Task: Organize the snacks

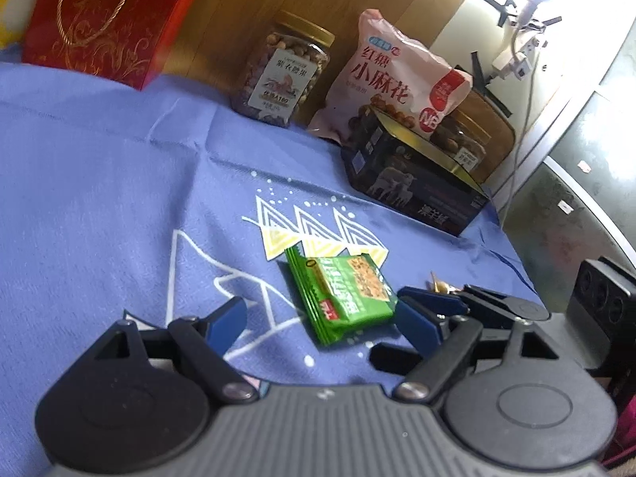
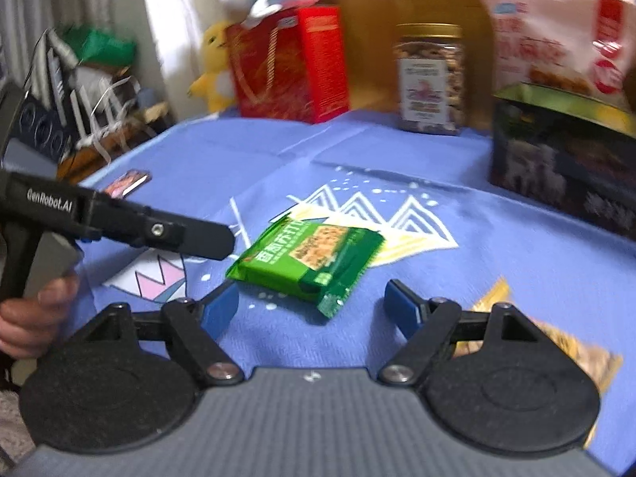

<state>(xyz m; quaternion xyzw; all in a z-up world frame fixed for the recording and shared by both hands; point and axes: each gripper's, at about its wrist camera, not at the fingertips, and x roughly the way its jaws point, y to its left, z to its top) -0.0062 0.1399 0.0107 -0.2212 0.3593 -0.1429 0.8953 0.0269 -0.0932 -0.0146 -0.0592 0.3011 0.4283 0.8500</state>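
A green cracker packet point(image 1: 344, 296) lies flat on the blue cloth point(image 1: 99, 198); it also shows in the right wrist view point(image 2: 308, 260). My left gripper point(image 1: 322, 318) is open, its fingers on either side of the packet's near end, just above the cloth. My right gripper point(image 2: 312, 306) is open just short of the packet's near corner. The right gripper's blue fingers point(image 1: 433, 304) show at the right in the left wrist view. The left gripper's black finger point(image 2: 187, 236) reaches in from the left, next to the packet.
At the back stand a red gift bag point(image 1: 103, 20), a jar of nuts point(image 1: 284, 71), a pink snack bag point(image 1: 401, 79) and a dark box point(image 1: 413, 183). A yellow snack packet point(image 2: 564, 342) lies by my right finger. A small card point(image 2: 127, 183) lies near the left edge.
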